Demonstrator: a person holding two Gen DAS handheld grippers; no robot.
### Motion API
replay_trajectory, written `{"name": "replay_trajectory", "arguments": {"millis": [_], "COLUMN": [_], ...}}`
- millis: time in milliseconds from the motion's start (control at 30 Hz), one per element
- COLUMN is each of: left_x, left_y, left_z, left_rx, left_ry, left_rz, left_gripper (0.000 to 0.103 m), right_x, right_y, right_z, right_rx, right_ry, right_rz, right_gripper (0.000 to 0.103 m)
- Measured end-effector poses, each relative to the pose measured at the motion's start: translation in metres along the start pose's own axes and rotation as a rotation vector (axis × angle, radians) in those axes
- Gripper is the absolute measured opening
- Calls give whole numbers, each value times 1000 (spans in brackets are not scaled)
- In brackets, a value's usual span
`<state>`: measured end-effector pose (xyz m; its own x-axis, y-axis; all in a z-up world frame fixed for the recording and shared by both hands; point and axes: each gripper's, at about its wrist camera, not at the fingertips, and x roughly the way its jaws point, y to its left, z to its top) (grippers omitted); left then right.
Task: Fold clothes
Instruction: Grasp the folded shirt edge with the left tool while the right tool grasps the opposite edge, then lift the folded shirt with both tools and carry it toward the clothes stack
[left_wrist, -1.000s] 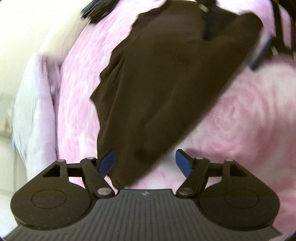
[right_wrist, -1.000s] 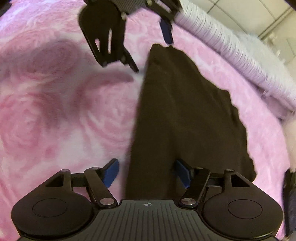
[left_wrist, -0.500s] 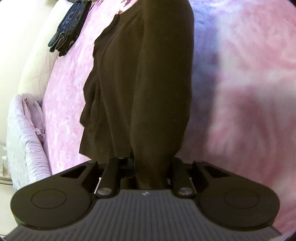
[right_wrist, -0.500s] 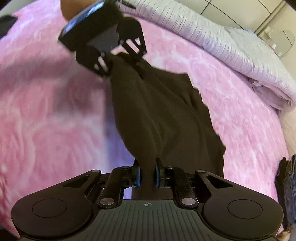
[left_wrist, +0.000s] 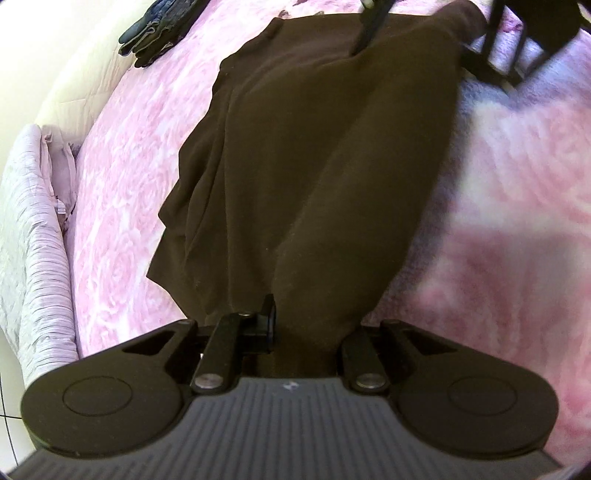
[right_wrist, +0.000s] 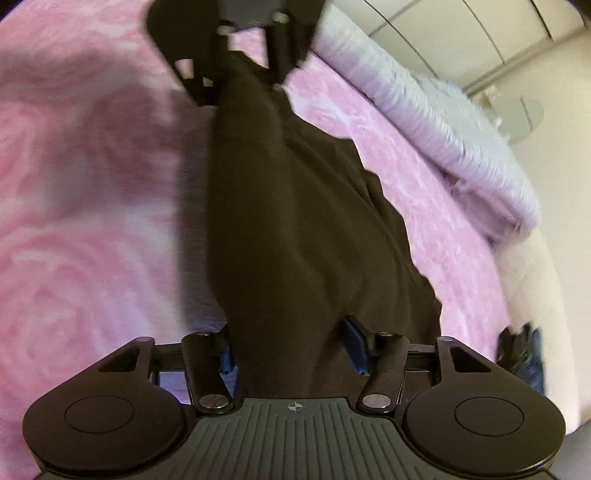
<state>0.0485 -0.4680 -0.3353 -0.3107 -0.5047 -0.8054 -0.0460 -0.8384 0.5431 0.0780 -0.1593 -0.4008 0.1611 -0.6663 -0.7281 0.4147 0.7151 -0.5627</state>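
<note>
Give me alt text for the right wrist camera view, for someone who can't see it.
A dark brown cloth garment stretches from between the parted fingers of the right gripper up to the left gripper at the top of the frame. It hangs over a pink rose-patterned blanket, with a pale lilac ribbed pillow beyond at upper right.

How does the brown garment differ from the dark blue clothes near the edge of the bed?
Colour: the brown garment is dark brown, while the dark blue clothes are blue-black.
Shape: the brown garment is stretched out long with loose wrinkles; the dark blue clothes form a compact folded pile.
Handling: the left claw grips one end of the brown garment; nothing touches the dark blue clothes.
Both are on the same bed.
</note>
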Motion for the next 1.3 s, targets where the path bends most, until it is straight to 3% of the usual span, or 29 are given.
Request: {"name": "replay_trajectory", "arguments": {"millis": [33, 133, 500, 700, 833, 1067, 1300], "left_x": [-4, -30, -154, -196, -208, -185, -136], "left_y": [-1, -3, -13, -6, 6, 49, 93], "left_z": [2, 14, 57, 82, 114, 216, 364], "left_rx": [4, 6, -51, -51, -33, 6, -14], "left_ry": [7, 28, 64, 76, 81, 58, 36], "left_rz": [2, 4, -65, -60, -43, -21, -4], "left_gripper": [10, 10, 9, 9, 9, 9, 8], "right_x": [-2, -20, -149, -199, -213, -232, -229], "right_y": [-8, -31, -91, -104, -142, -217, -340], "right_z": [-1, 1, 10, 2, -21, -71, -175], "right_rx": [9, -13, -108, -106, -83, -42, 13], "right_ry": [8, 33, 28, 2, -15, -46, -46], "right_rz": [33, 86, 219, 216, 197, 159, 115], "right_gripper": [25, 21, 19, 18, 18, 18, 18]}}
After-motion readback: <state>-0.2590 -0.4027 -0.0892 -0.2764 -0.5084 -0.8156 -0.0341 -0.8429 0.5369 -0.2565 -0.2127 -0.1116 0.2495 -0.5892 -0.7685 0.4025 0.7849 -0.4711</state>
